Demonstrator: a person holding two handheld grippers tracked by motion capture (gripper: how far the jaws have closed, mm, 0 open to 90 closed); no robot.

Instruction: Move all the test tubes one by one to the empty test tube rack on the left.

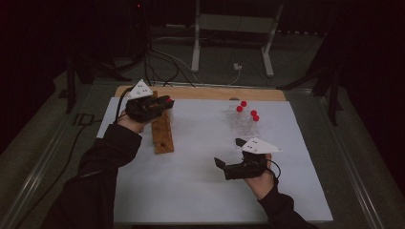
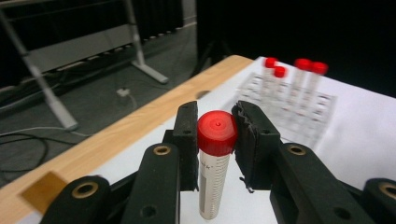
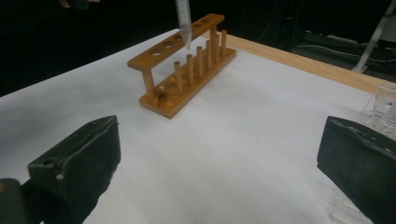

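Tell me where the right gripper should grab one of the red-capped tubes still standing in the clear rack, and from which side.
Grip a tube just below its red cap, coming down from above. The tubes stand upright in the clear rack, so only their tops clear it. The right gripper already has its jaws wide open. Probably start with an outer tube, since neighbours stand close.

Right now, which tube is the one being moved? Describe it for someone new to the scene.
Find the wooden rack at the table's left. Above its far end the left gripper holds a red-capped tube upright; the other tubes stand in the clear rack at the right.
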